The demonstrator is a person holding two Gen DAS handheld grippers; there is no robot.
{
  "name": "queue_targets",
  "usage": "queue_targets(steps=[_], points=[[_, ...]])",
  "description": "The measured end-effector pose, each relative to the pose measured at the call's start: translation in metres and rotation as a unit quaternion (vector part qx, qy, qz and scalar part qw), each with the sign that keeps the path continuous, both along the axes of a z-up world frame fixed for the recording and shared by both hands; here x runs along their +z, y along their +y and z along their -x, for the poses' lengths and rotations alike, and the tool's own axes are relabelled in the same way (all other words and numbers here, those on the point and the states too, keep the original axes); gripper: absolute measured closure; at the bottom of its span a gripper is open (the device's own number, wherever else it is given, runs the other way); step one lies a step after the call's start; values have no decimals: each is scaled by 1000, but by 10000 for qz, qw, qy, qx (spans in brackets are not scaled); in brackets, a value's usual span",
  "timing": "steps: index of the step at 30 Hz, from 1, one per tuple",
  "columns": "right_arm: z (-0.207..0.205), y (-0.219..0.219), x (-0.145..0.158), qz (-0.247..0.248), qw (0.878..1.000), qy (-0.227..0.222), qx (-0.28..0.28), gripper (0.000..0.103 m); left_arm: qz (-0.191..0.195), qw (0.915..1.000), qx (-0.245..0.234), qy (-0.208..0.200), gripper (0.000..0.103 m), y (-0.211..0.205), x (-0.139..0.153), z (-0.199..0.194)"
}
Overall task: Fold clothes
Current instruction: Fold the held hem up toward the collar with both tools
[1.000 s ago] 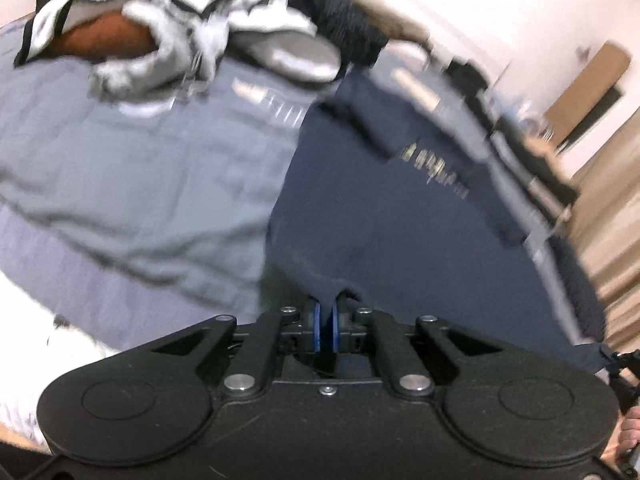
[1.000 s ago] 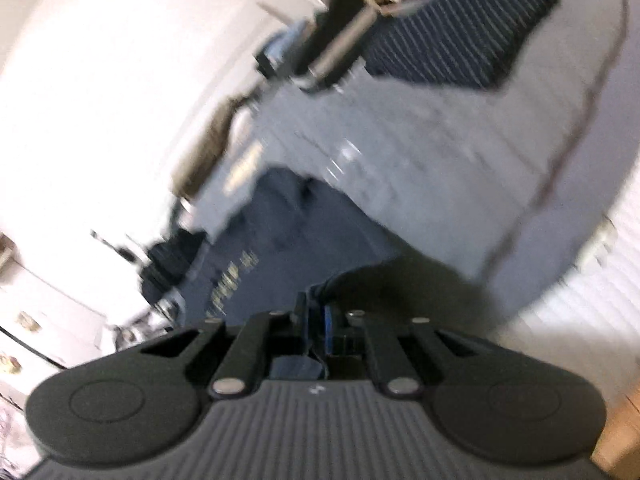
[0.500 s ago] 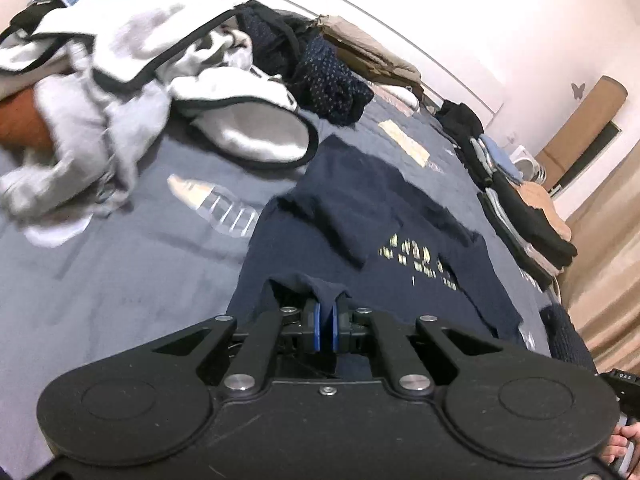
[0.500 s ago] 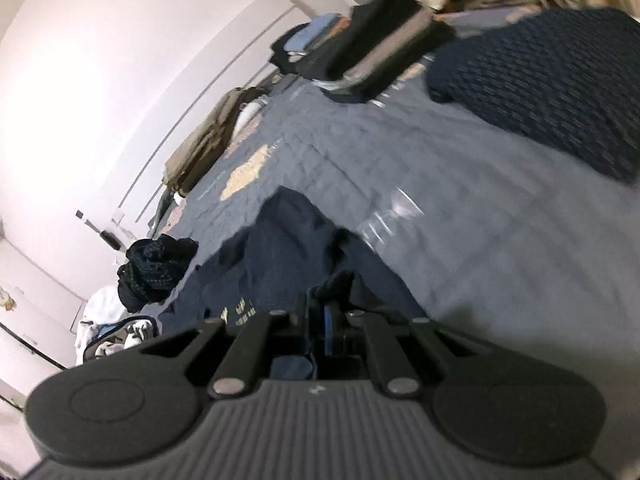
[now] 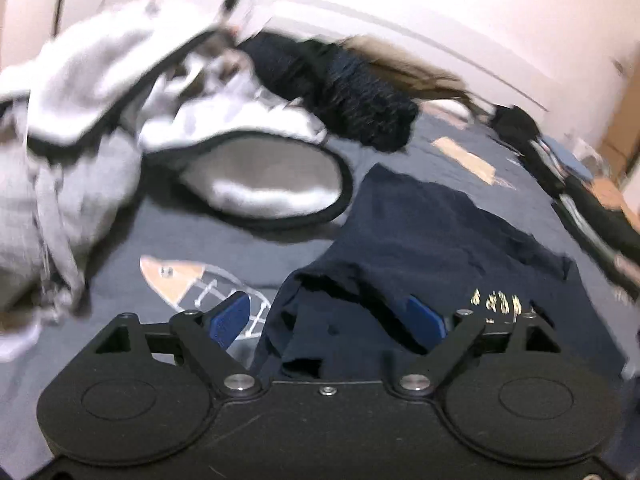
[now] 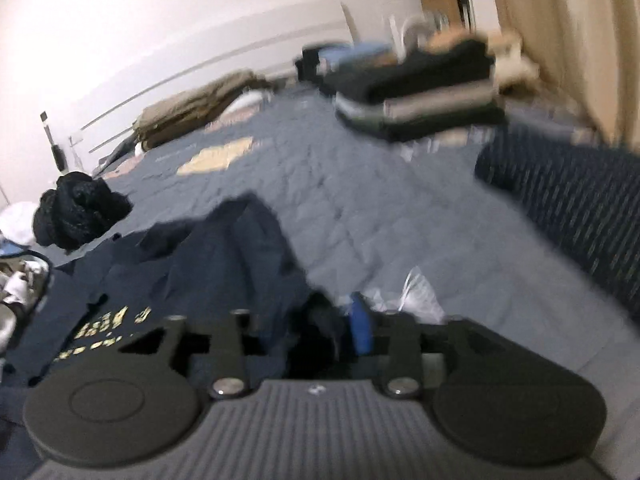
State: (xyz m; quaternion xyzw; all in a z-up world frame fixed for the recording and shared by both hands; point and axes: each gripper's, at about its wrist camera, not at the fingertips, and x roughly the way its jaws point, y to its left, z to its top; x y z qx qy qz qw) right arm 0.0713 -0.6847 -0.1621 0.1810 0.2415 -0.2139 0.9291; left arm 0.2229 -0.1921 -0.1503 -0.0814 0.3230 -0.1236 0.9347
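Gold lettering on the navy T-shirt [image 5: 432, 240] is too blurred to read. The shirt lies on the grey-blue bedspread [image 5: 280, 248], its near hem loose between the left gripper [image 5: 332, 320], whose jaws have just been opening wide, and the right gripper [image 6: 320, 332], also just opening partway. Beyond the shirt sit a grey-white laundry heap [image 5: 100, 120] and a folded stack [image 6: 420, 100].

Open blue-grey bedspread [image 6: 360, 208] lies clear to the right of the navy shirt [image 5: 432, 240], running up to the folded stack [image 6: 420, 100] and the dark ribbed pillow [image 6: 580, 216]. To the shirt's left, a heap of grey and white clothes [image 5: 100, 128] and a black knitted bundle [image 5: 352, 92] block the way, with only a narrow strip of bedspread between them and the shirt.
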Motion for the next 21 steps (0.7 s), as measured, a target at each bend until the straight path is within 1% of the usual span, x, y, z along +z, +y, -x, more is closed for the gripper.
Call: queue_targets(steps=[1, 4, 5, 7, 9, 10, 12, 14, 18, 21], points=[[3, 2, 5, 97, 9999, 6, -30, 50, 16, 10000, 16, -52, 18, 1, 5, 4], [12, 8, 21, 376, 9992, 24, -121, 46, 624, 9980, -53, 118, 18, 13, 16, 12], [16, 7, 23, 199, 9997, 63, -113, 46, 827, 9963, -71, 213, 18, 16, 16, 16], [25, 4, 21, -316, 9995, 62, -66, 46, 1183, 9921, -96, 414, 18, 22, 14, 27], [35, 6, 18, -856, 9963, 45, 0, 46, 1354, 9887, -155, 631, 18, 24, 8, 36], [40, 8, 16, -999, 9950, 57, 42, 46, 1402, 9874, -155, 712, 19, 26, 5, 43], [49, 19, 13, -1093, 9938, 174, 109, 46, 1509, 9849, -132, 834, 19, 30, 0, 56], [60, 33, 12, -1111, 9935, 192, 143, 46, 1617, 9823, -117, 933, 19, 34, -4, 70], [82, 54, 4, -1583, 9871, 126, 189, 46, 1838, 9761, -49, 1157, 19, 39, -15, 91], [98, 61, -4, -1876, 9821, 92, 141, 46, 2052, 9708, 3, 1246, 19, 41, -21, 101]])
